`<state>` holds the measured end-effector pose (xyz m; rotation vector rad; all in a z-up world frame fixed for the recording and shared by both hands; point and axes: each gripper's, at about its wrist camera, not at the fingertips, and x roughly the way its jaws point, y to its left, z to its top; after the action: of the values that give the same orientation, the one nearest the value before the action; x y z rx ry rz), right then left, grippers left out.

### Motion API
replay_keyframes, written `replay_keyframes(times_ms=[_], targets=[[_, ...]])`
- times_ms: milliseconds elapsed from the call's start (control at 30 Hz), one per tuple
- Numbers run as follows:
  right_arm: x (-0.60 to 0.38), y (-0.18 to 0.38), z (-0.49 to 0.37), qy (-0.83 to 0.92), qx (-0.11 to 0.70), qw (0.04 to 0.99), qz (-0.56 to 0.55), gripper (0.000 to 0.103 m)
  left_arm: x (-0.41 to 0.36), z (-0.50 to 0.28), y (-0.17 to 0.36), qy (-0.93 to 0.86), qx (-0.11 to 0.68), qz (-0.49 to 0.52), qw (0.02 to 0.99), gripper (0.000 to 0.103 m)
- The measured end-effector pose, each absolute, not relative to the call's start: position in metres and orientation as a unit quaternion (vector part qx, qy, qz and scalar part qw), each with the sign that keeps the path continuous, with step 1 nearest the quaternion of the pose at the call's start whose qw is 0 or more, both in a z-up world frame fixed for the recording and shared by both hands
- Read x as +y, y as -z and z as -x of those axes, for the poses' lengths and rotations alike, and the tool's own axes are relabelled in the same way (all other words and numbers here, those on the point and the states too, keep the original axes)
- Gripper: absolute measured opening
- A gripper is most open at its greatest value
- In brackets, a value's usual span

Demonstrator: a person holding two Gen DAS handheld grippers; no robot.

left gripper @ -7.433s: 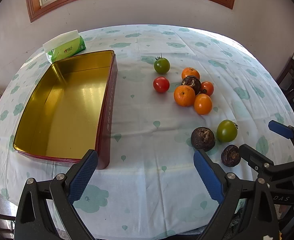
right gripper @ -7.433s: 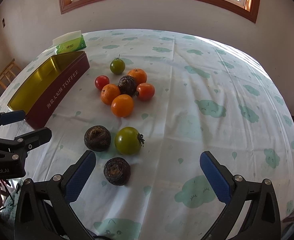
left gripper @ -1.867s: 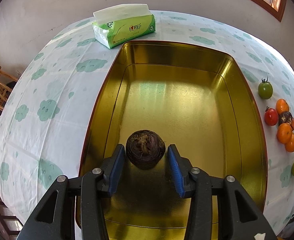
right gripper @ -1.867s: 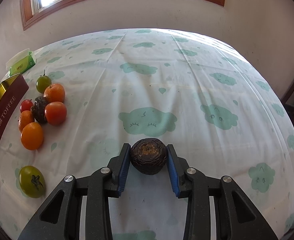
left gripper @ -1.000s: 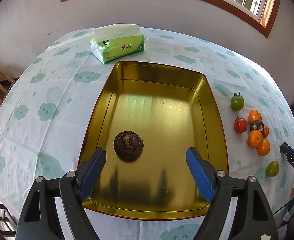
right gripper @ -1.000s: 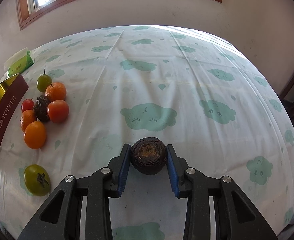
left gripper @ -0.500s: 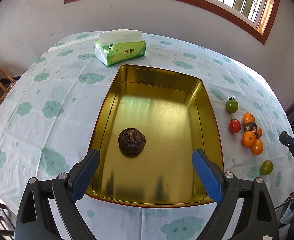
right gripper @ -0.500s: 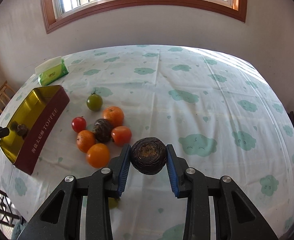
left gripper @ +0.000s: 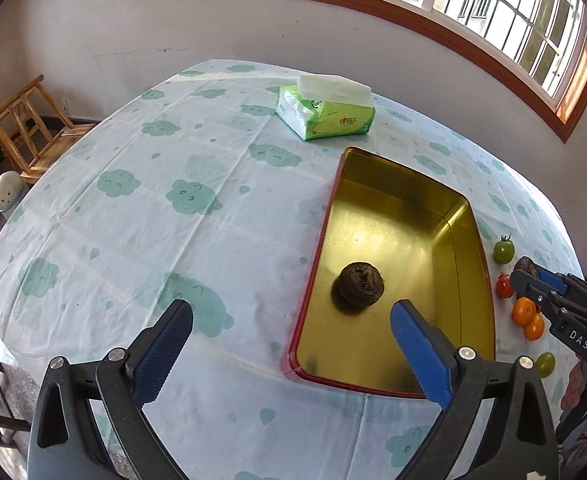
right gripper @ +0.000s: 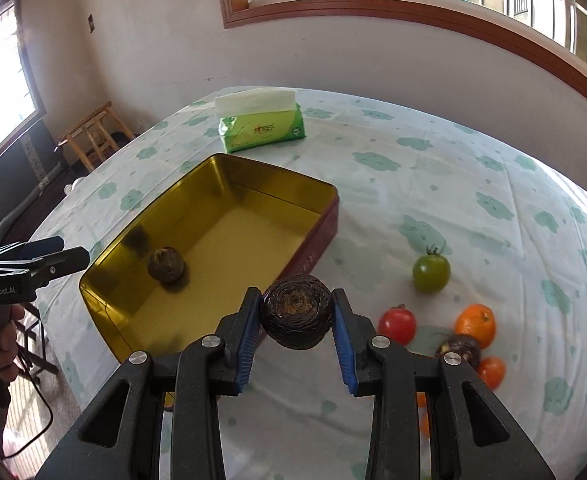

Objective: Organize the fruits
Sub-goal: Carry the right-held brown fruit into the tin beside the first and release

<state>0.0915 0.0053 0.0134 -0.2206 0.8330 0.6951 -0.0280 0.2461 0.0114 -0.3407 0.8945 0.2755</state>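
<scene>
The left gripper (left gripper: 291,342), jaws just opened wide and empty, has backed off the dark brown wrinkled fruit (left gripper: 360,283) it left in the gold rectangular tin (left gripper: 469,216). The right gripper (right gripper: 296,334), clamping a second dark round fruit (right gripper: 296,311), has swung to the tin's near edge, likely next in.

Readable stuff is thin – "DAS" in white on the right gripper (left gripper: 533,276) body, "GenRobot.AI" on the left gripper (right gripper: 67,254) body. Tissue pack (right gripper: 262,126) logo – too small to make out.
</scene>
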Motion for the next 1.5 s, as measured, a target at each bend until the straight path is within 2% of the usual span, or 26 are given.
replay_keyframes(times_ms=[467,1500], targets=[[0.101,0.03,-0.114,-0.354,0.427,0.81,0.19,0.036,0.282,0.052,0.006,-0.195,0.438,0.184,0.858,0.098],[0.121,0.047,-0.115,-0.361,0.444,0.791,0.216,0.038,0.273,0.046,0.012,-0.183,0.45,0.191,0.853,0.098]])
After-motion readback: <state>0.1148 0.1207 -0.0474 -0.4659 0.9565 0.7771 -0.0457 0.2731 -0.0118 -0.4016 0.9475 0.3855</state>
